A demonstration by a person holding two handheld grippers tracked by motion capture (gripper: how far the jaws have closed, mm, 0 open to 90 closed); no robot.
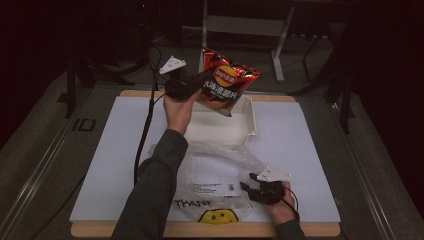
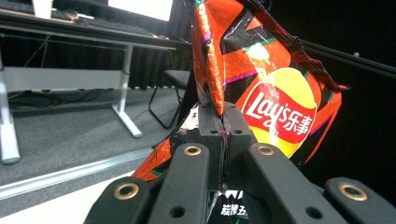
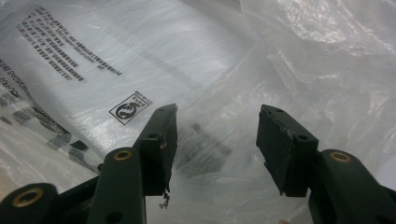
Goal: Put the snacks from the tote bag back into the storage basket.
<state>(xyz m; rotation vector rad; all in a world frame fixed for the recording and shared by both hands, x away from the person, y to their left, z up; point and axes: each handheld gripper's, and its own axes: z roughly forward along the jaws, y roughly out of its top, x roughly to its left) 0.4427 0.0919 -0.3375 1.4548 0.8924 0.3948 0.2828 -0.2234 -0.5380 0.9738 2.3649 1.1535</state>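
The left gripper (image 1: 196, 84) is clamped on the chip bag (image 1: 227, 80), holding it in the air above the white tray (image 1: 248, 120) at twelve o'clock on the desk (image 1: 300, 150). The right gripper (image 1: 248, 187) rests wide open on the plastic bag (image 1: 220, 165) at six o'clock. This looks like the carrying step; next, the chips probably need bringing to the plastic bag's mouth.

The high view is dim, with dark, underexposed edges and a near-black background; the white board (image 1: 300, 150) is the brightest area and looks soft and slightly grainy. Light seems to fall from above, leaving only faint shadows. In the left gripper view the chip bag (image 2: 275, 107) is sharp and vividly lit, with glossy glare on its creases, while the nearest black jaws blur. In the right gripper view the plastic bag (image 3: 289, 60) shines with pale, washed-out highlights, and its printed text softens toward the left edge.
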